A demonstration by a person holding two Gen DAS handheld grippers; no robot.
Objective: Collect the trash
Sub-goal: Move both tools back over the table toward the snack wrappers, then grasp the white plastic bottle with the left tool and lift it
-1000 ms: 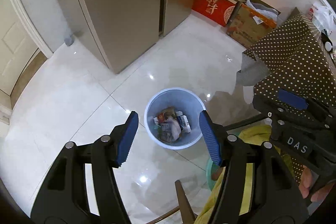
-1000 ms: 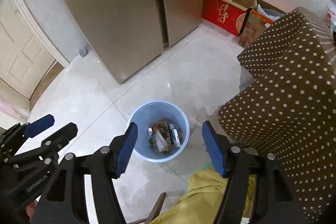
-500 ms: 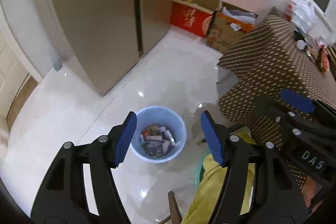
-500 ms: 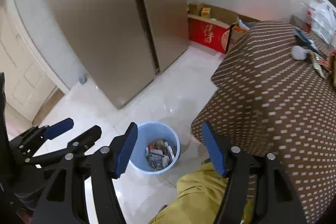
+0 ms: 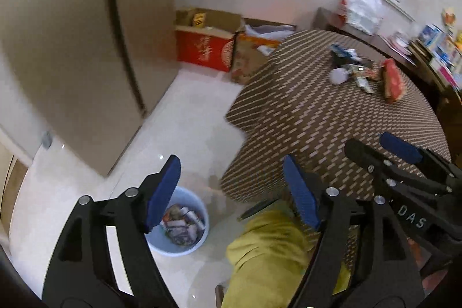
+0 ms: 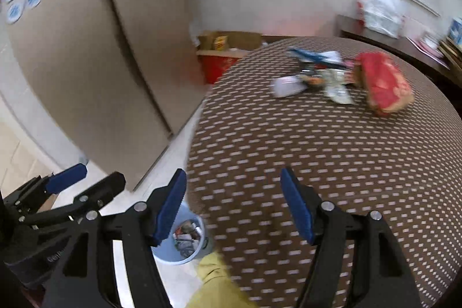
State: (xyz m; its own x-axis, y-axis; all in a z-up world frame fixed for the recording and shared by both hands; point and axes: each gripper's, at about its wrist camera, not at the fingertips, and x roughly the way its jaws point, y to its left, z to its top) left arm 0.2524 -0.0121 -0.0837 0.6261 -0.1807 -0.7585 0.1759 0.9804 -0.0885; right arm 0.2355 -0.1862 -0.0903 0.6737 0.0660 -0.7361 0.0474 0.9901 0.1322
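Both grippers have swung up from the floor toward the table since a second ago. The left gripper (image 5: 231, 186) and right gripper (image 6: 232, 204) are each spread wide, holding nothing. A blue bin (image 5: 199, 238) of wrappers stands on the white floor beside the table (image 6: 317, 149), which wears a brown dotted cloth. At its far side lies a blurred cluster of trash (image 6: 323, 77) beside a red packet (image 6: 381, 82).

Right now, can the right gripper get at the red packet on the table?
Probably yes: the right gripper is open and empty, and only bare tablecloth lies between it and the red packet, though it needs a forward reach.
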